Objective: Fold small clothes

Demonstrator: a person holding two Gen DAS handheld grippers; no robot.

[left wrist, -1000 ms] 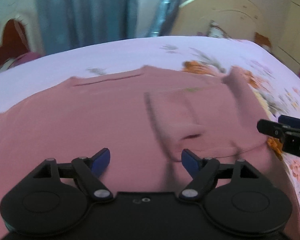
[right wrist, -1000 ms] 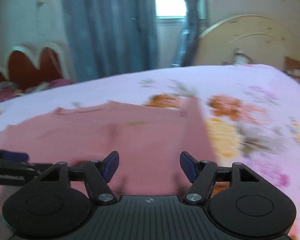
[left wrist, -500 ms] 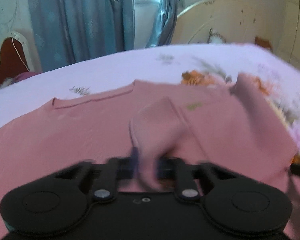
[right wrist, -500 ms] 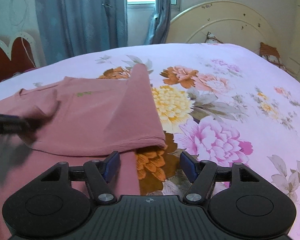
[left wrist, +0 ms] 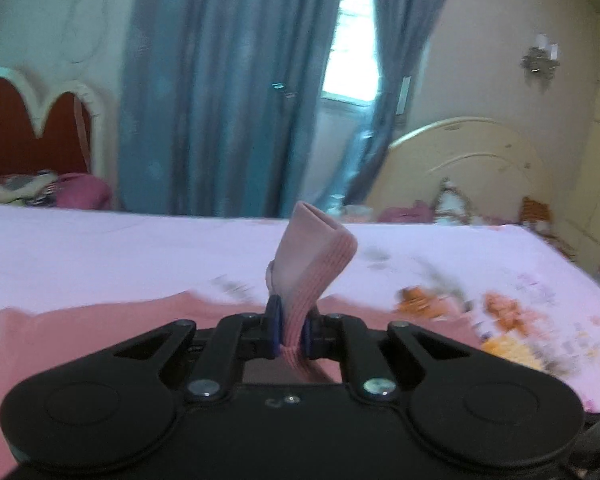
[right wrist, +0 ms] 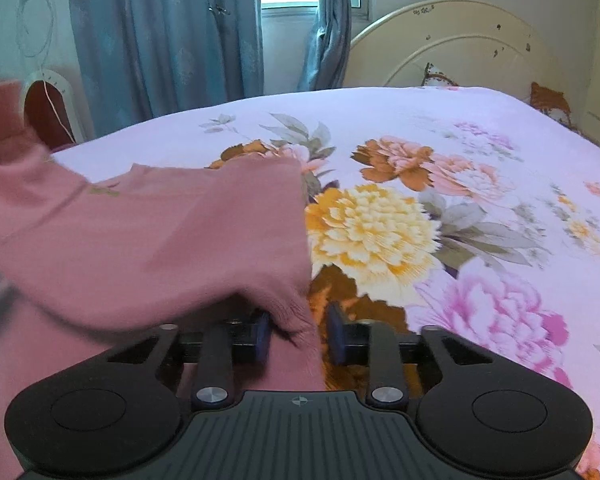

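The left tool is pinching the ribbed cuff of the pink garment; the cuff stands up above its blue pads, which are pressed against the fabric from both sides. The rest of the garment lies flat below and to either side of this tool on the floral bed sheet — blue curtains hang straight ahead beyond the bed.

The right tool has a corner of the same garment between its pads, which stand a little apart; the fabric fills most of the gap, but I cannot tell whether it is gripped. The cloth spreads up and left from this tool, with a raised, blurred part at the far left. To its right lies the bare flowered sheet — a cream headboard ahead.
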